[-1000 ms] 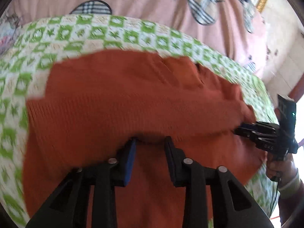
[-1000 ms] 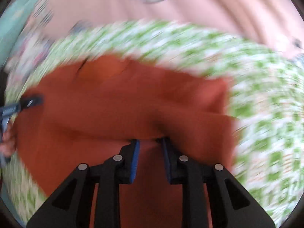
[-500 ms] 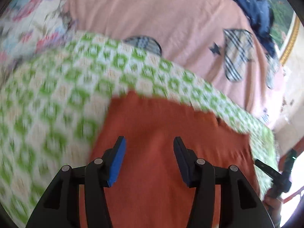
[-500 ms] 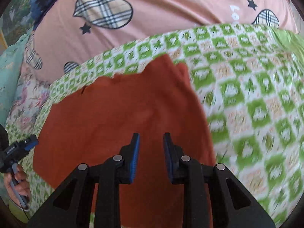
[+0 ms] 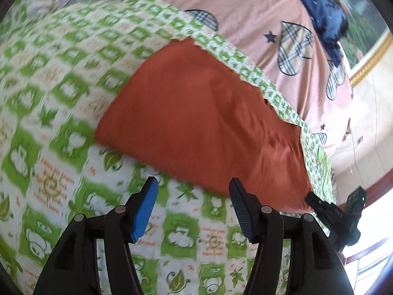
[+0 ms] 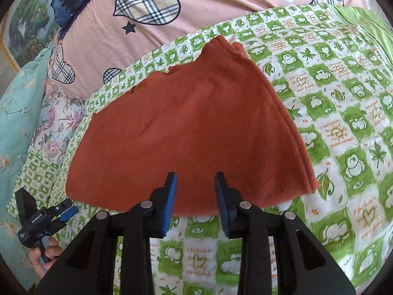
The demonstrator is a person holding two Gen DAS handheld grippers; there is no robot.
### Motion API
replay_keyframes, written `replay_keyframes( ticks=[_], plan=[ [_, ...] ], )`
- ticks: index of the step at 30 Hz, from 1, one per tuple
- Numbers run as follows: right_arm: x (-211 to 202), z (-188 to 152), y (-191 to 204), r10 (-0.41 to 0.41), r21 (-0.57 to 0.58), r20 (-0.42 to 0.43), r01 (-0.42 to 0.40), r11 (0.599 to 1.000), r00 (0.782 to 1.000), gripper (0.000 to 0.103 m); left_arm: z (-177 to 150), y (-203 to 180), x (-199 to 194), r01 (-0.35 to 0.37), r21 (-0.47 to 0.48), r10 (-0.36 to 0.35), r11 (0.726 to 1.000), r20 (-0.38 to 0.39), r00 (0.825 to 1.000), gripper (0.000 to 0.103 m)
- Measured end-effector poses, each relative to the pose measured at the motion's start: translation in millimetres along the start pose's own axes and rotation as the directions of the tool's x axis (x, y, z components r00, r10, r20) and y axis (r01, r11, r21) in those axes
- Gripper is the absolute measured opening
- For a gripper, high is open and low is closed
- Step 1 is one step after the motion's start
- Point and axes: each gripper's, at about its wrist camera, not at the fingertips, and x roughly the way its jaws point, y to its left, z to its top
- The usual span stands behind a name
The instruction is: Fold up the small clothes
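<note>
A rust-orange knit garment lies folded flat on the green-and-white patterned cloth; it also shows in the right wrist view. My left gripper is open and empty, just short of the garment's near edge. My right gripper is open and empty, its tips over the garment's near edge. Each gripper shows in the other's view: the right one at the garment's right corner, the left one off its left corner.
The patterned cloth covers a bed with a pink sheet printed with plaid hearts. A dark blue pillow and a floral pillow lie at the far side. A framed picture hangs behind.
Both grippers let go of the orange garment, opened and drew back toward me. The garment now lies folded flat on the cloth.
</note>
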Motion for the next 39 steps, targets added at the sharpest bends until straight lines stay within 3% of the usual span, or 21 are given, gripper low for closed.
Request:
replay_keyframes(
  ticks=[7,18,20,21,22,23,28,32,34,36,39],
  plan=[
    [2,-5,9,0.027,-0.012,-0.016,-0.027,1.000,1.000,0.035,2,15,11,0.009,-0.086,-0.008,0.996,0.014,1.000,0.063],
    [11,5,15,0.059,-0.018,-0.035,-0.060,0.998,0.998,0.036,39,29,32,0.001,-0.172,0.016,0.985,0.094,0.995,0.063],
    [16,9,13,0.066,-0.015,-0.042,-0.067,0.998,0.997,0.036,44,27,34,-0.014,-0.168,0.032,0.986,0.104,0.994,0.059],
    [18,12,12,0.074,-0.013,-0.045,-0.074,0.997,0.996,0.036,47,25,36,-0.028,-0.158,0.045,0.987,0.104,0.994,0.047],
    [20,15,9,0.083,-0.003,-0.047,-0.084,0.997,0.995,0.036,50,21,38,-0.045,-0.134,0.058,0.990,0.100,0.993,0.033],
    [21,19,7,0.106,0.012,-0.047,-0.105,0.994,0.993,0.036,53,18,39,-0.044,-0.111,0.054,0.993,0.092,0.994,0.008],
    [26,44,-5,0.189,0.043,-0.060,-0.186,0.982,0.980,0.036,60,-31,20,-0.007,0.040,0.001,0.999,0.151,0.989,0.006],
    [34,66,-7,0.236,0.061,-0.094,-0.231,0.971,0.967,0.036,56,-94,19,0.049,0.200,-0.077,0.979,0.138,0.987,0.006],
    [42,77,-6,0.292,0.081,-0.117,-0.284,0.955,0.949,0.044,47,-125,29,0.065,0.275,-0.099,0.959,0.112,0.989,0.006],
    [55,87,-4,0.383,0.125,-0.151,-0.367,0.922,0.911,0.068,33,-152,48,0.049,0.351,-0.082,0.935,0.080,0.993,0.006],
    [74,99,11,0.385,0.091,-0.198,-0.374,0.923,0.901,0.072,7,-178,85,0.022,0.437,-0.036,0.899,0.023,0.999,0.006]
  ],
)
